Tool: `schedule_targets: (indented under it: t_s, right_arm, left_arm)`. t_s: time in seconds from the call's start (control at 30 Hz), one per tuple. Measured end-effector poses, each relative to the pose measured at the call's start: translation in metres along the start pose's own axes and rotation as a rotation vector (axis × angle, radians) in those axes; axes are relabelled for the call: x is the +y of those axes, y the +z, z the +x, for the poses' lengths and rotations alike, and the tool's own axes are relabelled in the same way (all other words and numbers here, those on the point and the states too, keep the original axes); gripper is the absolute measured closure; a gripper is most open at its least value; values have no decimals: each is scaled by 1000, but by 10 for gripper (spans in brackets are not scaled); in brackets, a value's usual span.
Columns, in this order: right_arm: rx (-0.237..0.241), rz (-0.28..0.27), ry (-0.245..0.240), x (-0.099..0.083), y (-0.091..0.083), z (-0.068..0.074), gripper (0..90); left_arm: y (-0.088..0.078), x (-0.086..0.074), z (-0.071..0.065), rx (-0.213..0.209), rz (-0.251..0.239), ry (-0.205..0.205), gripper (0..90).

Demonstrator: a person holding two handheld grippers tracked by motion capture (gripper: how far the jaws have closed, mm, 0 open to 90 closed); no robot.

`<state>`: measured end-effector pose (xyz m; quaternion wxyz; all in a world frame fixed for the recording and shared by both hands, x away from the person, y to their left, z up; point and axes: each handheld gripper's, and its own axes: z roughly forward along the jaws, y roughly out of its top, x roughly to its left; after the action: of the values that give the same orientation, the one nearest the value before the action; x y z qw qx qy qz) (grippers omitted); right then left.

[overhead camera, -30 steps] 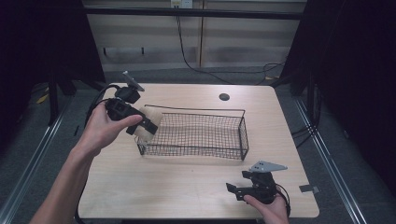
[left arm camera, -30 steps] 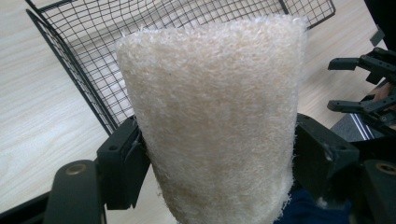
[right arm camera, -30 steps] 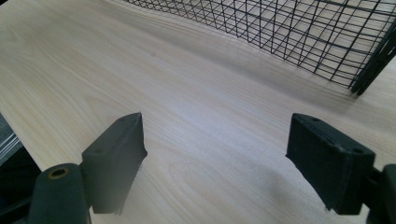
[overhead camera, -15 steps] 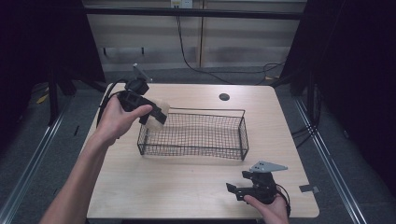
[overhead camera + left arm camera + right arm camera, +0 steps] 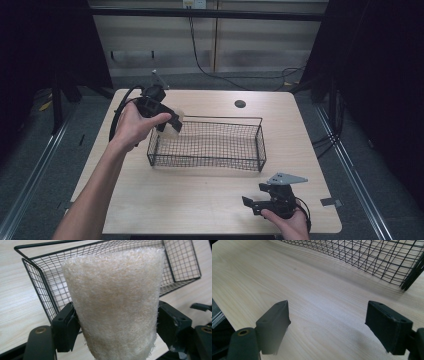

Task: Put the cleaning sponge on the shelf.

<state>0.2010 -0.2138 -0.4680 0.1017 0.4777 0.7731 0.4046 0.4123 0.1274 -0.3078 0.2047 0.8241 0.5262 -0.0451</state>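
One cream sponge (image 5: 112,302) unlabelled, above basket (image 5: 257,145).

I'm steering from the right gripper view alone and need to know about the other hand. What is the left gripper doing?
Observer: The left gripper is shut on a cream fuzzy pad, pressed between both jaws.
Operator: Where is it relative to the wire basket?
Observer: In the high view it hangs at the wire basket's left end, above the rim.
Operator: Anything inside the basket yet?
Observer: No, the high view shows bare mesh. Your right gripper rests open near the table's front edge.
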Motion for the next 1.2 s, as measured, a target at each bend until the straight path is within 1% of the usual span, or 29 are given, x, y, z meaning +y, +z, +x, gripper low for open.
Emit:
schedule_targets:
  t_s: [0.03,0.07,0.1,0.13,0.17,0.2,0.27,0.33,0.37,0.4,0.43,0.5,0.63,0.7,0.8,0.97,1.0,1.03,1.07,1.1,1.13,1.17,1.2]
  right_arm:
    - [2,2,-1,0,0,0,189]
    - [2,2,-1,0,0,0,189]
    - [2,1,2,0,0,0,189]
    - [2,1,2,0,0,0,189]
    - [1,-1,-2,0,0,0,189]
    - [1,-1,-2,0,0,0,189]
    - [2,0,-3,0,0,0,189]
    - [4,0,-3,0,0,0,189]
    - [2,1,-1,0,0,0,189]
    - [2,1,-1,0,0,0,189]
    - [2,4,-5,0,0,0,189]
    - [-1,5,-4,0,0,0,189]
    - [2,4,-3,0,0,0,189]
    - [3,4,-5,0,0,0,189]
    - [6,5,-4,-1,1,0,189]
    - [4,5,-2,-1,0,0,189]
    - [4,4,-3,-1,0,0,189]
    - [4,4,-3,-1,0,0,189]
    - [6,4,-3,-1,0,0,189]
    - [6,5,-3,-1,0,0,189]
    - [6,5,-2,-1,0,0,189]
    - [7,5,-2,-1,1,0,189]
    - [7,5,-2,-1,1,0,189]
  left_arm:
    - [4,1,1,5,3,-15,266]
    - [4,1,1,5,3,-15,266]
    - [8,3,2,8,18,-22,266]
    - [8,3,2,8,18,-22,266]
    - [11,3,4,17,17,-32,266]
    - [11,3,4,17,17,-32,266]
    - [15,4,3,23,16,-47,266]
    - [17,5,3,24,22,-44,267]
    - [20,5,2,33,28,-59,267]
    - [20,5,2,33,28,-59,267]
    - [22,6,3,49,34,-70,267]
    - [23,6,3,54,40,-75,267]
    - [30,7,5,83,59,-98,267]
    - [35,7,6,84,69,-108,266]
    - [39,7,6,87,82,-109,267]
    - [48,6,10,96,105,-118,267]
    - [53,4,11,119,111,-122,266]
    - [53,4,11,119,111,-122,266]
    - [58,3,15,116,127,-132,266]
    - [60,2,16,117,121,-152,266]
    - [62,1,18,130,126,-154,266]
    - [64,1,19,133,141,-151,266]
    - [67,0,21,126,146,-154,266]
